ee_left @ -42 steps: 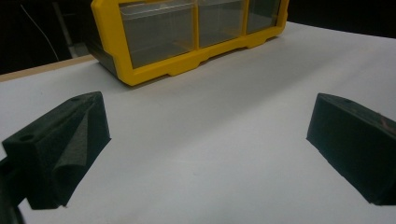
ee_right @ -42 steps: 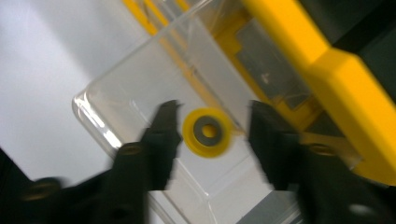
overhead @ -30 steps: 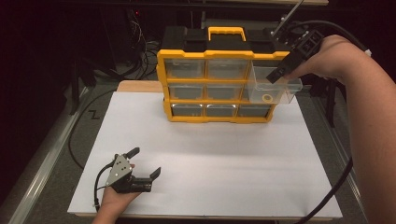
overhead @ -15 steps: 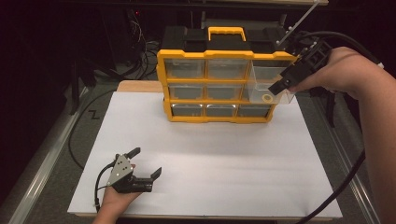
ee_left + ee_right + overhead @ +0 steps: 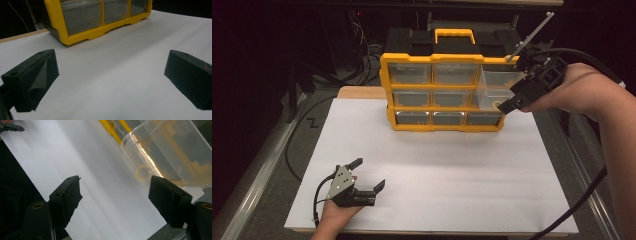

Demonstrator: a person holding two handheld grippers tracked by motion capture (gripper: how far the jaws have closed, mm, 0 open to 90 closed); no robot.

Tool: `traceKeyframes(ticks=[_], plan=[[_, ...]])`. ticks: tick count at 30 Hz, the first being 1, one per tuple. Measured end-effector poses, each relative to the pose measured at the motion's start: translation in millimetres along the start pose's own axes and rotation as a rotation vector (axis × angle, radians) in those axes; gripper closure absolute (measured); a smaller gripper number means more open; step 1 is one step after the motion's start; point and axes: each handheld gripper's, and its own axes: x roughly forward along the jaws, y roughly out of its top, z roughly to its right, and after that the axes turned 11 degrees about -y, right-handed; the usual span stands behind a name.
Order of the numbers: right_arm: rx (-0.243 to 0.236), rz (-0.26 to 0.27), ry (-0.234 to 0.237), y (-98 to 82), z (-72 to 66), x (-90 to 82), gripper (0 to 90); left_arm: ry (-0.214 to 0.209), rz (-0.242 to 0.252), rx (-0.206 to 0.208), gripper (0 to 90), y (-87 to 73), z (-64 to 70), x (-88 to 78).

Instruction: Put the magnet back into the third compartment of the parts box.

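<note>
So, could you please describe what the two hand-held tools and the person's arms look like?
Both tools are black with two blocky, foam-like black jaws. The left tool carries a grey three-cornered plate and trails a thin black cable. The right tool has a thick black cable looping off it and a thin grey rod. The forearms are bare, no sleeves.

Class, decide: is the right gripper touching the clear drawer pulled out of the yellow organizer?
Cannot tell. In the right gripper view one pad overlaps the clear drawer with no plain gap; nothing sits between the open jaws, which have just been opening.

White mat [image 5: 452,170] lies open; pulled-out drawer [image 5: 497,90] juts from organizer [image 5: 442,92].
</note>
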Motion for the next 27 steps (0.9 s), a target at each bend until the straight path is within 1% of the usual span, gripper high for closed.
traceKeyframes(ticks=[2,6,8,14,21,27], plan=[[-0.002,0.008,-0.003,-0.9,-2.4,-0.9,27.2,-0.001,-0.001,0.0,0.3,0.1,0.4,-0.2],[-0.006,0.005,-0.007,-3.2,-6.4,-2.6,26.7,0.0,0.001,0.003,0.3,0.4,1.0,-0.7],[0.0,0.007,-0.01,-4.8,-8.1,-3.7,26.3,0.0,0.001,0.003,0.3,0.5,0.7,-0.7],[-0.001,0.012,-0.005,-11.0,-12.7,-1.4,25.5,0.0,0.002,0.002,0.3,0.5,0.8,-0.5],[0.003,0.008,0.009,-17.7,-18.2,8.6,22.0,0.0,0.001,0.002,0.3,0.5,0.7,-0.8],[0.007,-0.006,0.023,-25.7,-23.7,25.7,17.5,-0.001,0.001,0.0,0.3,0.4,1.1,-0.6]])
